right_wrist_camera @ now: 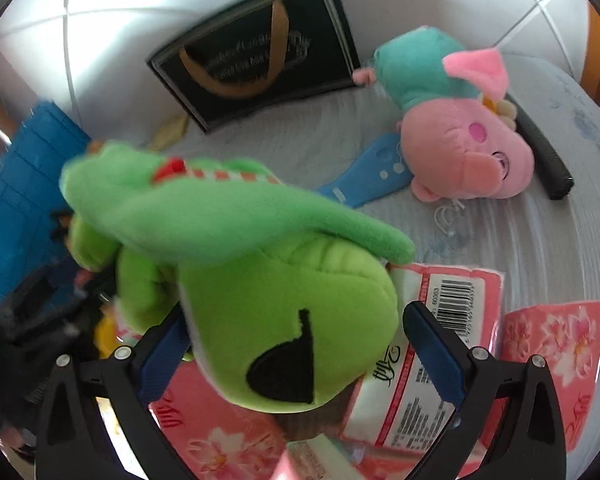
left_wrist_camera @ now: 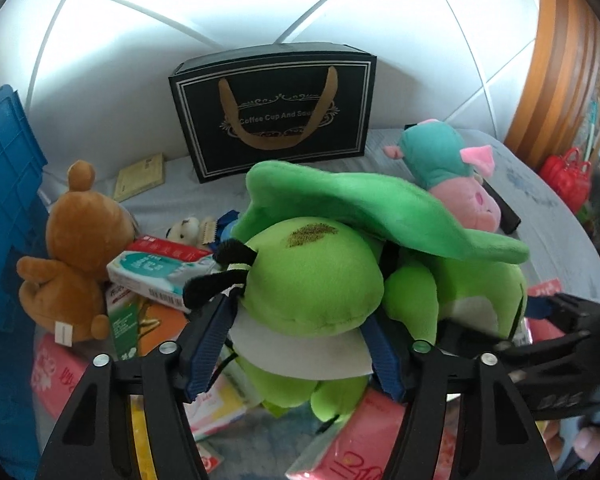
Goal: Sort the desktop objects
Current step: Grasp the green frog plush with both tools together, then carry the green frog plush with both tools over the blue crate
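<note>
Your left gripper is clamping the green frog plush: both blue pads are pressing into its sides at the white belly. Your right gripper is standing wide around another part of the same toy; the left pad is touching the fabric, while the right pad is sitting clear of it, so nothing is gripped on that side. The frog is hanging over a cluttered grey tabletop, its green leaf hat flopping over its head.

Behind it, a black gift bag with gold handles is displaying "Coffee Cup And Sau...", the remainder covered by a handle. A pink tissue pack beneath the right gripper is showing a barcode and black script too small to read. A green-and-white tissue pack is lying beside a brown bear plush; its print is illegible. A pink pig plush is lying near a blue remote.
</note>
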